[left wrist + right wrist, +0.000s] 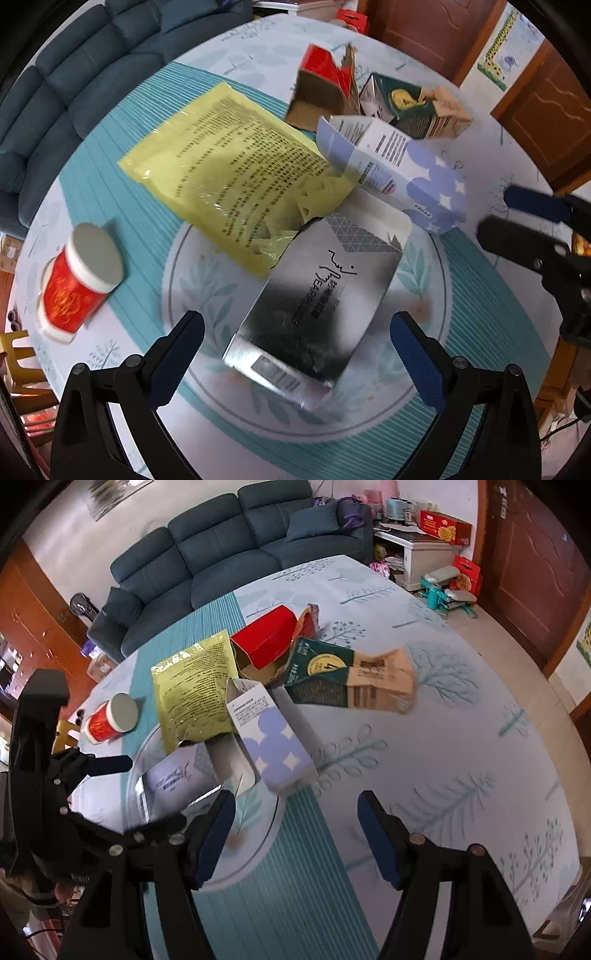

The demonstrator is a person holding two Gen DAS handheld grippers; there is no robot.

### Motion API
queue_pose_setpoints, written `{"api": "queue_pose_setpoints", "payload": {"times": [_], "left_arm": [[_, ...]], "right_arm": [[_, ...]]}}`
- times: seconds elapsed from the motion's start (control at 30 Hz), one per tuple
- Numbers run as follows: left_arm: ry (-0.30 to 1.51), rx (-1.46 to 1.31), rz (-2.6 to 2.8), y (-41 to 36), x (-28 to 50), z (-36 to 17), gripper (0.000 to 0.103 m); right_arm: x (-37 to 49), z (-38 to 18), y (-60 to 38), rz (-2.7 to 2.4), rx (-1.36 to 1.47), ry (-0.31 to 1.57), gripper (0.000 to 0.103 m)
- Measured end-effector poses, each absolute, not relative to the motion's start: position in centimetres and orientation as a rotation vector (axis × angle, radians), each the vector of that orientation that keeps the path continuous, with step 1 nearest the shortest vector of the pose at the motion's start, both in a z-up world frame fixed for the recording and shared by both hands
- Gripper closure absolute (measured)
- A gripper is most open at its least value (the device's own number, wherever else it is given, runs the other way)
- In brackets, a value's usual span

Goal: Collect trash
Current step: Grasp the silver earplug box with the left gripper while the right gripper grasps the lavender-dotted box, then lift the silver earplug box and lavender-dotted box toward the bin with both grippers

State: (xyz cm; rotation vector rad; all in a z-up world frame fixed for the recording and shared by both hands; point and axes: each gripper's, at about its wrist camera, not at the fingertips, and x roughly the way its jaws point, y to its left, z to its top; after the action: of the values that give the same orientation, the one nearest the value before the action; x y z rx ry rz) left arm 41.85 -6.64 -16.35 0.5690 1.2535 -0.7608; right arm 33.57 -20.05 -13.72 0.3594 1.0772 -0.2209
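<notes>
The left gripper (297,356) hung released over the silver box (314,299) mid-table (480,738); the right gripper (295,836), released, neared the lilac box (275,753). Next: lower, then clench.

right gripper (295,834): jaws standing apart with nothing between them, hanging over the tablecloth (461,775) at 6 o'clock
left gripper (110,764): showing at 9 o'clock, one blue pad reaching toward the silver box (177,775)
trash pile: lying around 11 o'clock; purple-dotted box (273,749) leaning on the silver box, yellow pouch (195,686), red box (266,635), green carton (351,679) beyond
red jar (110,718): lying at 10 o'clock, apart from the pile
</notes>
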Motion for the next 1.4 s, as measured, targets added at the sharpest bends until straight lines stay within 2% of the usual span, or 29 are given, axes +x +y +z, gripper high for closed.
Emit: {"api": "queue_pose_setpoints", "payload": {"times": [0.13, 0.17, 0.27, 0.67, 0.7, 0.73, 0.83, 1.03, 1.4], "left_arm": [[1.286, 0.549, -0.752, -7.1, 42.0, -17.6, 0.005], [1.296, 0.538, -0.752, -7.1, 42.1, -17.8, 0.012], [1.291, 0.519, -0.743, -7.1, 41.9, -17.9, 0.021], [1.316, 0.391, -0.692, -3.2, 39.4, -16.0, 0.029], [1.318, 0.376, -0.685, -2.8, 39.5, -15.9, 0.029], [1.322, 0.356, -0.675, -2.3, 39.3, -15.7, 0.03], [1.321, 0.329, -0.656, -1.2, 39.0, -15.2, 0.03], [1.274, 0.277, -0.643, 0.8, 36.7, -12.9, 0.03], [1.186, 0.269, -0.651, -0.6, 30.4, -7.6, 0.031]], "right_arm": [[35.3, -14.3, -20.1, -0.221, 0.331, 1.083, 0.034], [35.8, -14.5, -20.0, -0.22, 0.325, 1.087, 0.034], [36.8, -15.0, -20.1, -0.213, 0.314, 1.095, 0.034], [37.9, -16.5, -19.2, -0.176, 0.289, 1.143, 0.034], [38.0, -16.6, -19.2, -0.178, 0.283, 1.148, 0.041], [37.9, -16.8, -19.1, -0.184, 0.274, 1.157, 0.056], [37.5, -16.9, -18.9, -0.187, 0.271, 1.165, 0.063], [34.5, -15.8, -18.3, -0.176, 0.285, 1.161, 0.065], [24.7, -11.5, -19.2, -0.144, 0.413, 1.084, 0.066]]}}
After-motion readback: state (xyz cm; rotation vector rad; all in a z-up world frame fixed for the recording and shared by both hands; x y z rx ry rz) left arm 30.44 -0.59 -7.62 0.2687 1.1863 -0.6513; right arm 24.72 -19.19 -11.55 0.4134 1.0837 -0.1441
